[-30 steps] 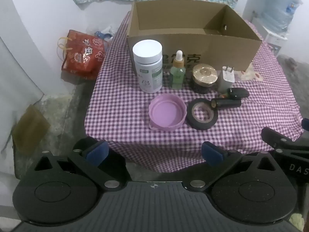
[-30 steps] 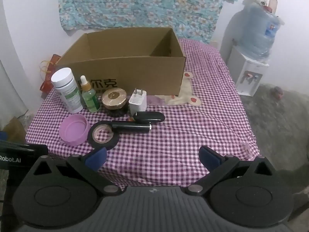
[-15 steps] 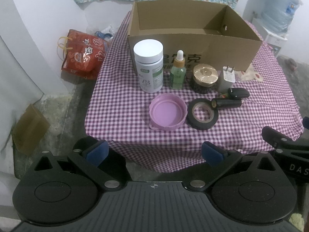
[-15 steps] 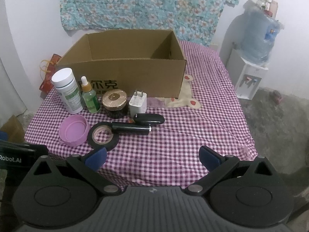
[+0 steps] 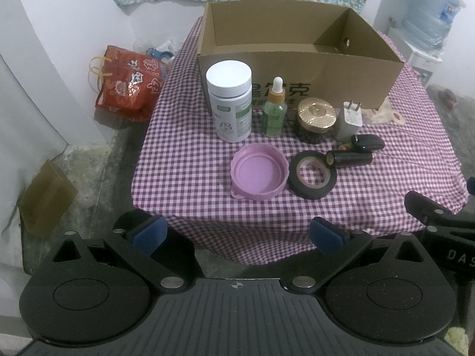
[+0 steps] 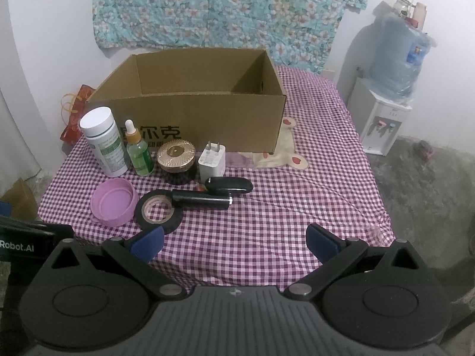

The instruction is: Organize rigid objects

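An empty cardboard box (image 5: 297,68) (image 6: 190,109) stands at the back of a purple checked table (image 5: 184,160) (image 6: 297,207). In front of it stand a white pill bottle (image 5: 230,101) (image 6: 104,142), a green dropper bottle (image 5: 274,109) (image 6: 139,152), a gold-lidded jar (image 5: 316,120) (image 6: 177,161) and a white charger (image 5: 350,120) (image 6: 212,161). Nearer lie a pink lid (image 5: 259,175) (image 6: 114,206), a black tape roll (image 5: 313,175) (image 6: 157,212), a black tube (image 5: 348,159) (image 6: 202,201) and a black oval case (image 5: 367,142) (image 6: 228,185). My left gripper (image 5: 237,233) and right gripper (image 6: 234,241) hang open before the table's front edge, holding nothing.
A red bag (image 5: 127,89) and a brown cardboard piece (image 5: 44,204) lie on the floor left of the table. A water dispenser (image 6: 389,95) stands at the right wall. A floral cloth (image 6: 225,9) hangs behind the box.
Both views have shifted slightly, the box and objects sitting a little lower and nearer. No object has moved and both grippers stay open.
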Available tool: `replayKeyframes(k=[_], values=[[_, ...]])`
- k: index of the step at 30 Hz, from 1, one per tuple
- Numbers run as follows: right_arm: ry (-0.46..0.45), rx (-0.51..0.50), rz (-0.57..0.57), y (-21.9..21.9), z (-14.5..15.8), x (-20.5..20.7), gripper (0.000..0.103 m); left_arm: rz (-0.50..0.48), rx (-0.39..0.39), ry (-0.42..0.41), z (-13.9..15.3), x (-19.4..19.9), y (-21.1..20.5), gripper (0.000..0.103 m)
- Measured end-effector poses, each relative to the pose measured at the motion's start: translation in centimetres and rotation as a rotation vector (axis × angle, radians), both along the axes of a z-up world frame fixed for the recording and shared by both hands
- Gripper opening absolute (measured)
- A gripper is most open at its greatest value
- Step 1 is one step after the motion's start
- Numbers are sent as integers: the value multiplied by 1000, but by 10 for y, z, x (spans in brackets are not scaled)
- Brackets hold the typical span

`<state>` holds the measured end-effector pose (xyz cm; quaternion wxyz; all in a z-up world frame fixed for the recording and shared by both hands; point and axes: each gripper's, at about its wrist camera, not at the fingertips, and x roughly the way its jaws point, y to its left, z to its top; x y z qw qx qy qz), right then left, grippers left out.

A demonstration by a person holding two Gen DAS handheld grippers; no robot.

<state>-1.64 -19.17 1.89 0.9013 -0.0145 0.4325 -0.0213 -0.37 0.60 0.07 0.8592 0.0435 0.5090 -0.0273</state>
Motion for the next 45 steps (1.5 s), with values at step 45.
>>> replayKeyframes(k=[45], values=[[-16,36,-17,-6,-3,7,103,-15,28,13,-2,6,-8,103]])
